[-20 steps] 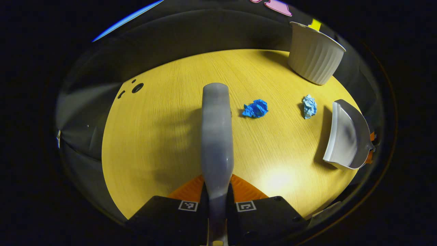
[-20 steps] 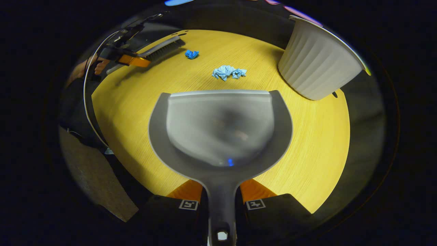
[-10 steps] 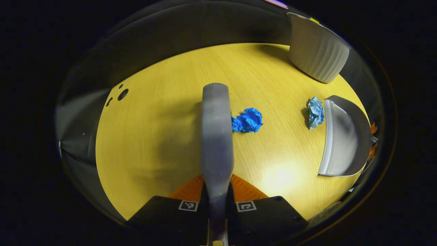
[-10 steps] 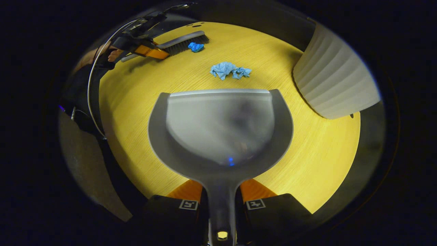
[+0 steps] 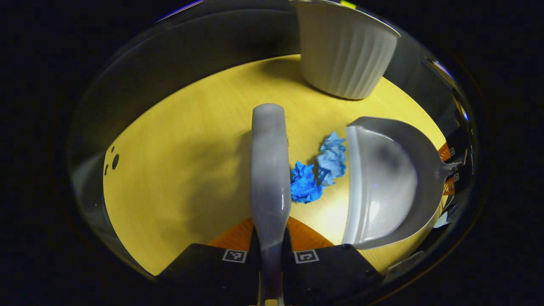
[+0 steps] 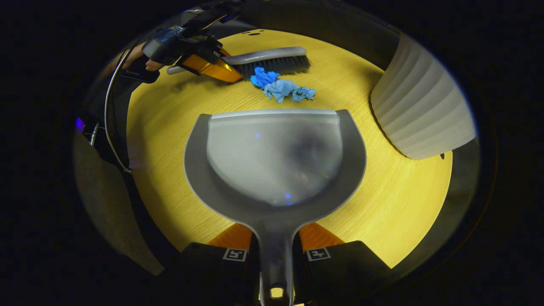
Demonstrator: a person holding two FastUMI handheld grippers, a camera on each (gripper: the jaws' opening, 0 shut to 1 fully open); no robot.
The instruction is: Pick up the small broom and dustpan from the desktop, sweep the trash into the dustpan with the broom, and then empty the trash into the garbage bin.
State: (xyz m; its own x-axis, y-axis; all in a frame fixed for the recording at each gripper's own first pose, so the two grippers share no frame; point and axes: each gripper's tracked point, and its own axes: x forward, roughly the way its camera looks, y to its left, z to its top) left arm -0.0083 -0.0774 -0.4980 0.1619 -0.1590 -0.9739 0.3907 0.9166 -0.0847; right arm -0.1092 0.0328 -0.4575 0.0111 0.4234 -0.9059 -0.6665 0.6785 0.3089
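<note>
Left gripper view: the broom (image 5: 269,170) is seen from behind its grey back, its handle clamped between the fingers of the left gripper (image 5: 270,248).
Left gripper grip: both fingers are pressed against the broom handle.
Dark blue paper wad (image 5: 304,187): it lies on the yellow wooden desktop (image 5: 178,170), touching the broom's right side.
Light blue paper wad (image 5: 332,158): it is pressed between the dark wad and the front lip of the dustpan (image 5: 382,182).
Dustpan contents: no wad is seen inside the pan; its grey bowl is bare.
Right gripper view: the dustpan handle is pinched between the fingers of the right gripper (image 6: 275,250), with the pan's lip set on the desktop facing the wads.
Broom bristles: in the right gripper view they are seen just behind the two wads.
Garbage bin (image 5: 342,51): a white ribbed bin stands on the desktop beyond the dustpan, apart from it; its inside cannot be seen.
Hand (image 6: 146,63): part of it is visible behind the left gripper.
</note>
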